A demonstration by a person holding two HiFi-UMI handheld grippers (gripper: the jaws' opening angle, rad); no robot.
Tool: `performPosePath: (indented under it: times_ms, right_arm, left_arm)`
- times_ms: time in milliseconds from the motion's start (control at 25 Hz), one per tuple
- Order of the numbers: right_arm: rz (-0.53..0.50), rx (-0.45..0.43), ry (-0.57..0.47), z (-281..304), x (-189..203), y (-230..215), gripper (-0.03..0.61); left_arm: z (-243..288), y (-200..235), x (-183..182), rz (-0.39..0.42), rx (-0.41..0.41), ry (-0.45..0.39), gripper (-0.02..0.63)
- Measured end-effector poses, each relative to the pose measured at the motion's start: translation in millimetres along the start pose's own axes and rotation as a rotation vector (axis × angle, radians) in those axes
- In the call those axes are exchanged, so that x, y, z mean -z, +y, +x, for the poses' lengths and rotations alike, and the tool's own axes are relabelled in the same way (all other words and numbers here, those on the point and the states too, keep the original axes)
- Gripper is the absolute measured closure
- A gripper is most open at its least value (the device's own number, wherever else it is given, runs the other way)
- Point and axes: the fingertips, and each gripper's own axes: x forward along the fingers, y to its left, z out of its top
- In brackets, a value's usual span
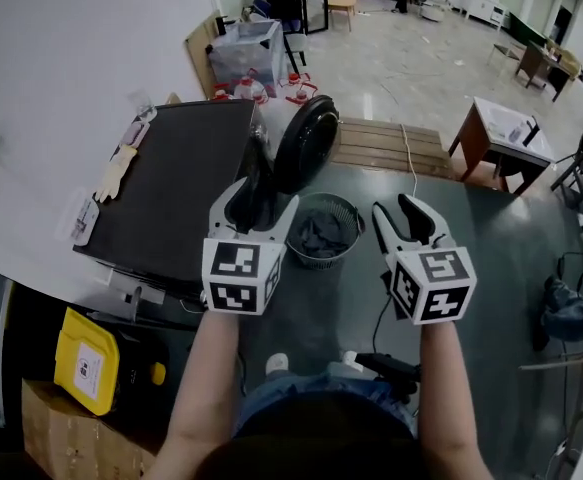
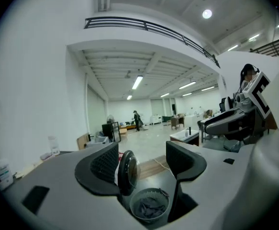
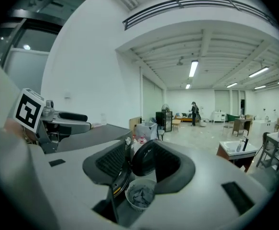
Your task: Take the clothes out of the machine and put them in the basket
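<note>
The washing machine (image 1: 171,193) stands at the left with its dark top toward me and its round door (image 1: 306,143) swung open. On the floor in front of the door sits a round mesh basket (image 1: 349,213) holding grey clothes (image 1: 321,236). My left gripper (image 1: 261,205) hovers over the door opening beside the basket, open and empty. My right gripper (image 1: 403,212) hangs just right of the basket, also open and empty. The left gripper view shows the basket (image 2: 150,206) and door (image 2: 128,172) below my left gripper (image 2: 141,163). The right gripper view shows the basket (image 3: 140,195) under my right gripper (image 3: 139,164).
A wooden platform (image 1: 386,146) lies behind the basket, with a cable (image 1: 409,163) trailing over it. A table (image 1: 501,128) and chairs stand at the right. A clear plastic bin (image 1: 246,53) is behind the machine. A yellow box (image 1: 86,363) sits at the lower left.
</note>
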Motion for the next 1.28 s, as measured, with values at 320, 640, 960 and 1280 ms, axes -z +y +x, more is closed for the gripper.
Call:
performPosePath:
  times_ms: [320, 640, 960, 1280]
  right_arm:
    - [-0.117, 0.027, -0.167, -8.1, -44.8, 37.8, 0.46]
    - [-0.126, 0.073, -0.247, -8.2, -82.5, 43.8, 0.578]
    - [-0.217, 0.104, -0.302, -16.1, -118.9, 38.6, 0.578]
    - [-0.267, 0.129, -0.297, -18.4, -129.8, 33.7, 0.578]
  left_arm:
    - [-19.8, 32.1, -27.9, 0.086, 0.013, -0.133, 0.366]
    - [-33.5, 69.4, -57.8, 0.114, -0.041, -0.249, 0.611]
    - [-41.5, 91.7, -91.3, 0.087, -0.08, -0.327, 0.611]
    - [-47.4, 110.8, -98.8, 0.104, -0.107, -0.333, 0.611]
